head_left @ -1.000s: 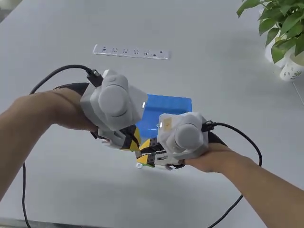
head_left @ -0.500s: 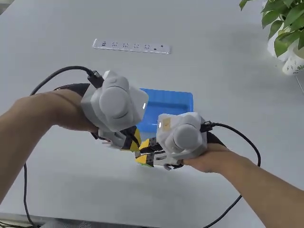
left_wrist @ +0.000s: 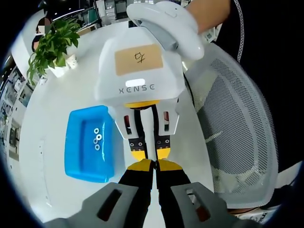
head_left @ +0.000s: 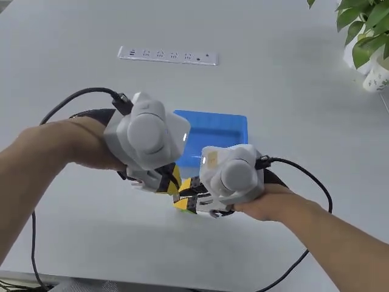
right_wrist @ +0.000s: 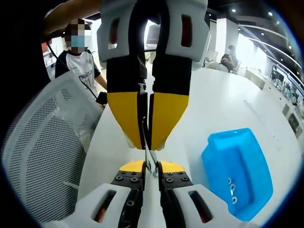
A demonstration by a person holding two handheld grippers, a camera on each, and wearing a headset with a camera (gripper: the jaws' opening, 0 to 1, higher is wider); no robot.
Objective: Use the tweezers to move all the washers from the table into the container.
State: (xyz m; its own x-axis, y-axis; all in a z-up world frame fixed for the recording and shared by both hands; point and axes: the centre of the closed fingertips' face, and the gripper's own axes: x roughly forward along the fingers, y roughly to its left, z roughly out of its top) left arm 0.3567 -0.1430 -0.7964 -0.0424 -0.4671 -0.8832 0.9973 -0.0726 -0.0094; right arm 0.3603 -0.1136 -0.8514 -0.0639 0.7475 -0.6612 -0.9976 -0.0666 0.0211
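Observation:
Both grippers meet tip to tip just in front of the blue container [head_left: 219, 125]. My left gripper [head_left: 176, 182] comes in from the left, my right gripper [head_left: 185, 202] from the right. In the right gripper view, thin metal tweezers [right_wrist: 148, 152] run between my right gripper's [right_wrist: 151, 167] yellow tips and up into the left gripper's [right_wrist: 147, 137] closed yellow fingers. The left gripper view has my left gripper [left_wrist: 154, 165] shut, facing the right gripper [left_wrist: 150, 153]. Several washers [left_wrist: 97, 139] lie inside the container [left_wrist: 83, 161]; these washers [right_wrist: 231, 187] also show in the container [right_wrist: 242, 156].
A white power strip [head_left: 167, 56] lies at the far side of the table. A potted plant [head_left: 364, 30] stands at the back right corner. A white mesh chair [left_wrist: 232, 118] sits off the near table edge. Black cables trail from both grippers.
The head view has shifted slightly. Both grippers stay tip to tip at the same spot. A small pale speck below the jaws one second ago is now out of sight.

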